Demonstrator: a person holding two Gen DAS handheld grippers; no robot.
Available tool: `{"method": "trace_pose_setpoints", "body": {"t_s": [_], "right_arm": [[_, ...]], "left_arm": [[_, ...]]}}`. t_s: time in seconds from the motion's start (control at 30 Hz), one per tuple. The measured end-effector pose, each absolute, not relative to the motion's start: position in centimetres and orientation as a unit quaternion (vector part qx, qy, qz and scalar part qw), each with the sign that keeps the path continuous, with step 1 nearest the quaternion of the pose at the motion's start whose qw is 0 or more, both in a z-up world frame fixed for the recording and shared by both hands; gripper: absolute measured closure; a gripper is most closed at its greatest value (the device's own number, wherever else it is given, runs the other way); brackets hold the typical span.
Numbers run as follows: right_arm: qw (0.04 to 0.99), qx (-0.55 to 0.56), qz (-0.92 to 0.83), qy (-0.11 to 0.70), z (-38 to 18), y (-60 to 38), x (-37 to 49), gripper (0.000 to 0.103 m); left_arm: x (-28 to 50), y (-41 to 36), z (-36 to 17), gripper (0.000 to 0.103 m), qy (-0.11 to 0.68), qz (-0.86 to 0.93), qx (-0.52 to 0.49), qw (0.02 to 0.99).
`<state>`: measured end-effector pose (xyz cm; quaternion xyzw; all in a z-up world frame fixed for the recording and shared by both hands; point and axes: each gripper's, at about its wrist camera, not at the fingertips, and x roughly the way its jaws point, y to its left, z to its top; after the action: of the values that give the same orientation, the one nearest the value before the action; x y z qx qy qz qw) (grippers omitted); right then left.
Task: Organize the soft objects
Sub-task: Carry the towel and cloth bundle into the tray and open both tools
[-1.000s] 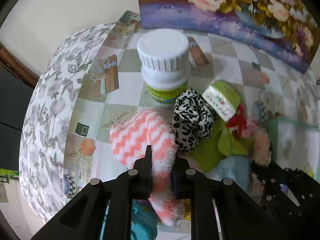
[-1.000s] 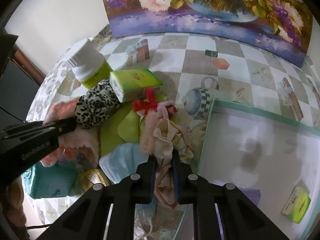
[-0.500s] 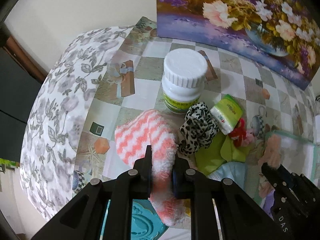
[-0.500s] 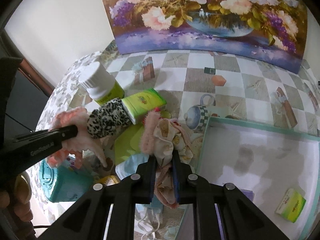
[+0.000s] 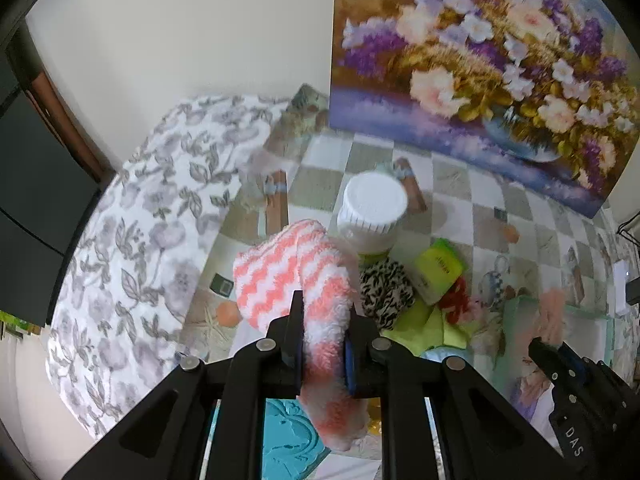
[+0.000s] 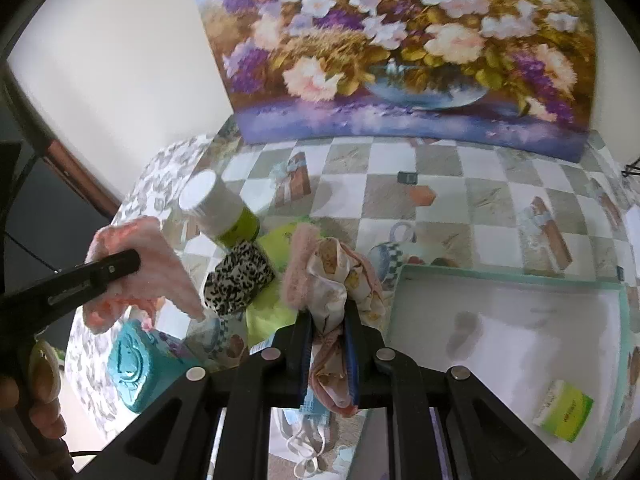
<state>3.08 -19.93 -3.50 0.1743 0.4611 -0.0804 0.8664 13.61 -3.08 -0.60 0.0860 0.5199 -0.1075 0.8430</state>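
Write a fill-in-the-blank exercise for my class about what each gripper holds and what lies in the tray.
1. The left gripper is shut on a fuzzy sock striped white and ____.
2. The right gripper is shut on a floral fabric scrunchie with pink fuzzy trim, held next to the shallow mint-rimmed ____.
3. The white plastic bottle has a ____ label.
4. Inside the tray lies one small green ____.

Missing words: pink; tray; green; packet

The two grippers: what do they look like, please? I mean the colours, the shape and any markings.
Both are matte black. The left gripper and the right gripper each have two flat fingers with blue pads inside, angular arms with open slots, and round silver rivets. White letters "DAS" show on the right gripper's side.
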Motion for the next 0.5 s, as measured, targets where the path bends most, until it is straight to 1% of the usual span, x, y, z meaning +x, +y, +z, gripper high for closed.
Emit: {"method": "trace_pose_setpoints", "body": {"t_s": [0.3, 0.5], "right_arm": [[0.865, 0.203, -0.124, 0.442, -0.6, -22.8, 0.6, 0.088], [0.863, 0.233, -0.166, 0.416, 1.0, -26.8, -2.0, 0.088]], "left_arm": [[11.6, -4.4, 3.4, 0.087, 0.473, -0.127, 0.093, 0.867], [10.2, -5.9, 5.2, 0.087, 0.453, -0.151, 0.093, 0.873]]}}
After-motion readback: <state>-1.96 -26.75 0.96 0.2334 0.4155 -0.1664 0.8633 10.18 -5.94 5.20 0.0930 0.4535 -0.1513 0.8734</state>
